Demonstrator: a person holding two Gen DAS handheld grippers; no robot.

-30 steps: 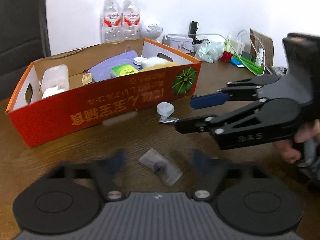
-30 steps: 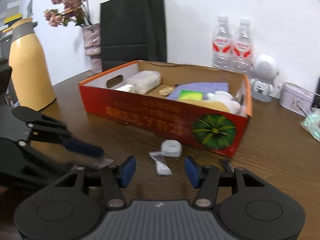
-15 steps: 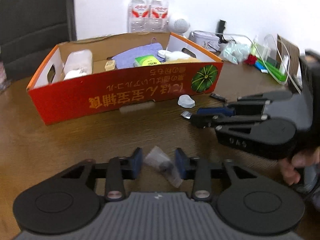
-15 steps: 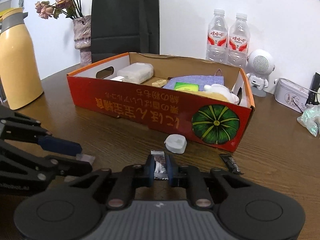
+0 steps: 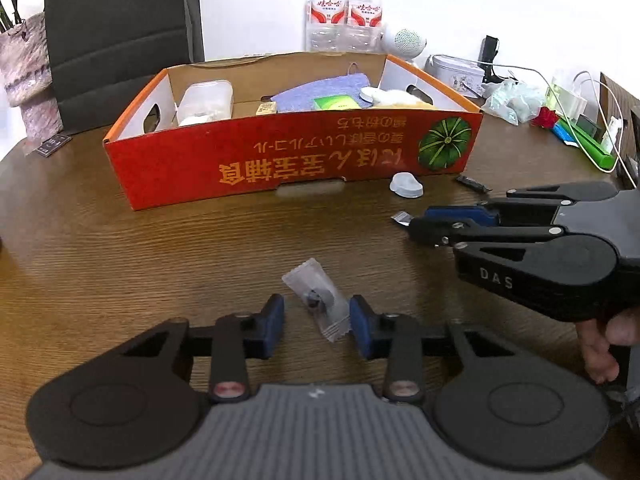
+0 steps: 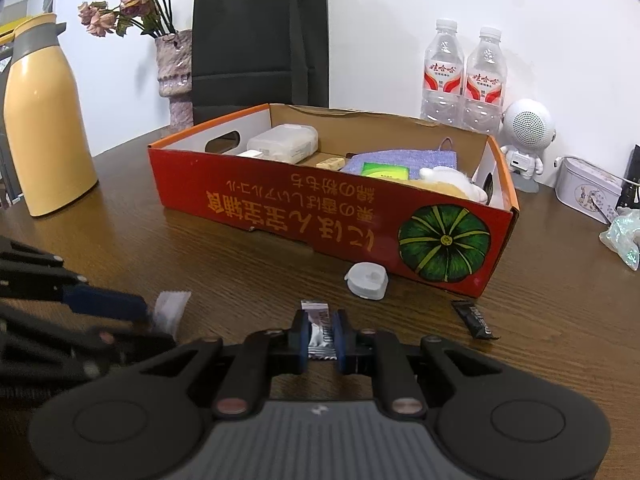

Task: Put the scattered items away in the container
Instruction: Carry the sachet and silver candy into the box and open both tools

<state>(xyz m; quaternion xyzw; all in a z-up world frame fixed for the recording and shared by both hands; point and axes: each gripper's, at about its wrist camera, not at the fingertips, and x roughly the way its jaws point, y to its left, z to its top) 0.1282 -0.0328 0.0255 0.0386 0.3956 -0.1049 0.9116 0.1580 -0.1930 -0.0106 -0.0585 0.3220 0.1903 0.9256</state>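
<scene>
Silver sachet [image 6: 319, 336] pinched, right gripper [image 6: 320, 340]

A lived-in home or small office room: a dark wood-grain table [image 6: 200, 248] against a plain white wall carries a yellow thermos jug [image 6: 42, 120], a vase of dried pink roses [image 6: 172, 68] and two plastic water bottles [image 6: 464, 76]. Charger cables and small clutter [image 5: 576, 120] crowd one edge.
</scene>
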